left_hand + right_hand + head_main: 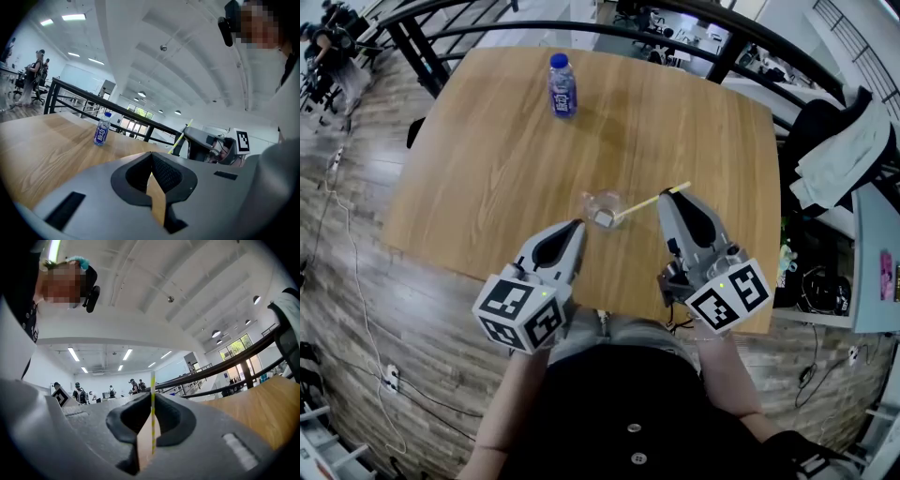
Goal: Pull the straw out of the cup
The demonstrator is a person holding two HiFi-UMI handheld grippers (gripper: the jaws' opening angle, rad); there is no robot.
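Observation:
A small clear cup (602,204) stands on the wooden table (487,169), near its front edge. A yellow-and-white striped straw (645,203) slants up and to the right from the cup's rim. Whether its lower end is still inside the cup I cannot tell. My right gripper (667,195) is shut on the straw near its upper end; in the right gripper view the straw (153,418) stands upright between the pads. My left gripper (577,225) hovers just left of the cup, shut, with nothing between its jaws (151,157). The left gripper view also catches the right gripper (206,145) and the straw (182,138).
A plastic bottle with a blue label (562,86) stands upright at the table's far side. A black railing (609,28) runs behind the table. A chair with clothing draped over it (844,150) is at the right. Several people stand in the background.

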